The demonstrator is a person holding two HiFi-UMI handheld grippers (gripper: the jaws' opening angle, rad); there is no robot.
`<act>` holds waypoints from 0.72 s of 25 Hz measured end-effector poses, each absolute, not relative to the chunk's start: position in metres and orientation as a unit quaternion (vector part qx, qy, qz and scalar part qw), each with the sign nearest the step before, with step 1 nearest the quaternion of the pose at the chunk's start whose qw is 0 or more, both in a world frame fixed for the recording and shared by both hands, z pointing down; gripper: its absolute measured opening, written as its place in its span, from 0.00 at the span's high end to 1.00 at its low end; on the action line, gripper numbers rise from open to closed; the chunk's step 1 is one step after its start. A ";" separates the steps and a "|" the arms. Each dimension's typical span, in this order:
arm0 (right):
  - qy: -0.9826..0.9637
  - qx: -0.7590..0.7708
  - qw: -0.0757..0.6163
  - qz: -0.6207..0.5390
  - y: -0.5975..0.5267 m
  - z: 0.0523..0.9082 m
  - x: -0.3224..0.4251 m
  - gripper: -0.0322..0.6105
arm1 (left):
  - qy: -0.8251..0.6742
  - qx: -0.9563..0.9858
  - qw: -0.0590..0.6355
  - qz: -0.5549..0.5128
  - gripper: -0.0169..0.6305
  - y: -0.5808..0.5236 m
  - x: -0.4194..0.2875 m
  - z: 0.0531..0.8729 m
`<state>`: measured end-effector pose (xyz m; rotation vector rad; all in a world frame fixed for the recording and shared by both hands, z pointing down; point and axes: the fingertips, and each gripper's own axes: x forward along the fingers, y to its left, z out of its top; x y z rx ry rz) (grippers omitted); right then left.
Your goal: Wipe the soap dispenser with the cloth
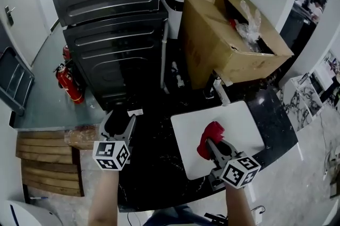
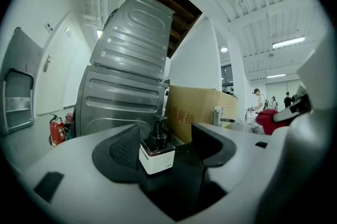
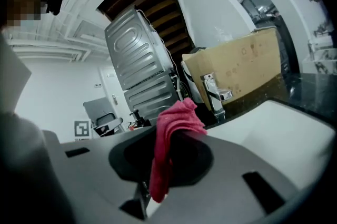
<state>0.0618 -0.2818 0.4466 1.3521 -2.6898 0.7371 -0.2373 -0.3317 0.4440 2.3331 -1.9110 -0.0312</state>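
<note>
Left gripper view: left tongs [image 2: 168,146] gape wide around the unheld soap dispenser [image 2: 156,157], lower centre; right tongs [image 3: 168,159], pinching the cloth [image 3: 174,123], might topple it.

Crimson-pink cloth [image 3: 176,128], soap dispenser [image 2: 156,152] white-bodied with dark brown shoulder and black pump, worktop [image 1: 154,166] black with thin white veining, sink [image 1: 239,118] plain white, cardboard box [image 1: 212,44] tan brown, fire extinguisher [image 1: 69,84] bright red, washing machine [image 1: 117,55] dark grey
</note>
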 end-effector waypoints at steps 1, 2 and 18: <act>-0.867 0.438 0.011 0.237 -0.280 0.442 0.062 0.86 | -0.632 0.773 0.054 -0.006 0.51 -0.320 -0.235 0.442; -0.868 0.439 0.003 0.234 -0.278 0.438 0.063 0.86 | -0.631 0.774 0.047 -0.003 0.51 -0.309 -0.233 0.440; -0.922 0.381 -0.036 0.056 -0.205 0.355 0.058 0.86 | -0.710 0.702 -0.035 -0.051 0.95 -0.143 -0.209 0.362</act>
